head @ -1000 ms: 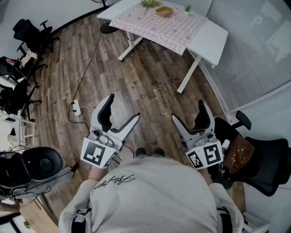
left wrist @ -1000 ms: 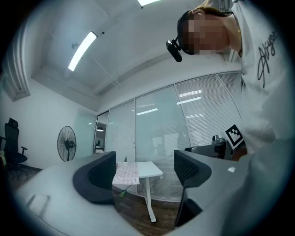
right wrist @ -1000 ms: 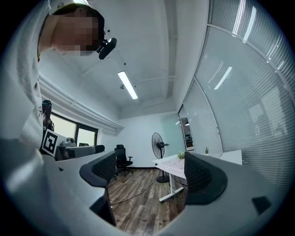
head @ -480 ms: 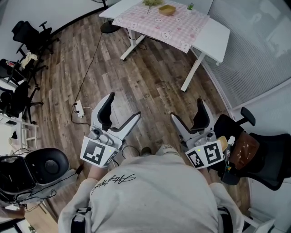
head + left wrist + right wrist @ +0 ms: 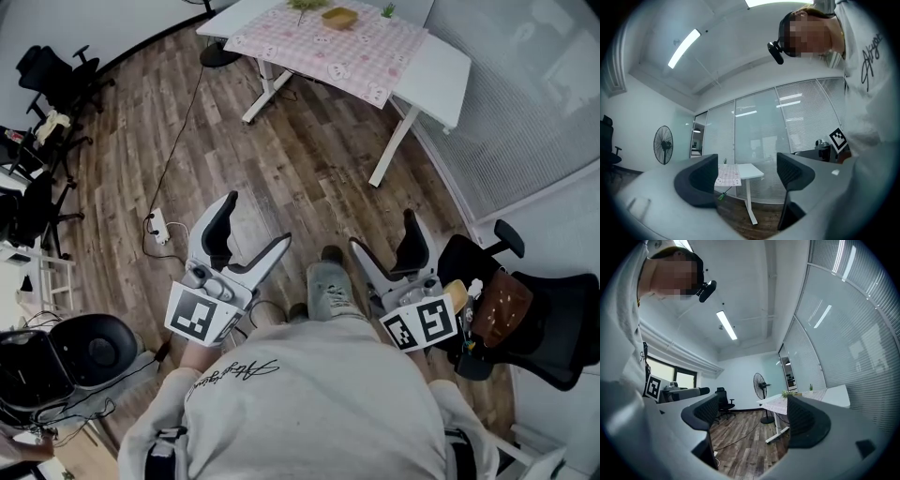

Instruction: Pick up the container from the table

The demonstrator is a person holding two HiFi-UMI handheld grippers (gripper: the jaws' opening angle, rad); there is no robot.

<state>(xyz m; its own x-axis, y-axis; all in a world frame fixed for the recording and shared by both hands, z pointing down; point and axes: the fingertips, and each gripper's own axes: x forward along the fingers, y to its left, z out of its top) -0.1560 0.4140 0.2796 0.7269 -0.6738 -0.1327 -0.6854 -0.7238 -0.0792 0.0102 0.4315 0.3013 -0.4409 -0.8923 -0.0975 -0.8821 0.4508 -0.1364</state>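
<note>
A small tan container (image 5: 339, 18) sits on the pink checked cloth (image 5: 330, 44) of a white table (image 5: 442, 73) at the far end of the room, between two little green plants. The same table (image 5: 745, 171) shows small in the left gripper view and again as the table (image 5: 790, 402) in the right gripper view. My left gripper (image 5: 255, 223) is held open near my body, far from the table. My right gripper (image 5: 384, 234) is open too, with nothing between its fingers. A shoe (image 5: 332, 281) steps forward between them.
Wooden floor lies between me and the table. A power strip (image 5: 157, 224) with a cable lies on the floor at left. Black office chairs (image 5: 61, 75) stand at far left, another chair (image 5: 539, 323) at right. A standing fan (image 5: 761, 387) is by the far wall.
The view has shifted forward a little toward the table. A foot has come into view between the grippers. Both grippers stay open in front of the body.
</note>
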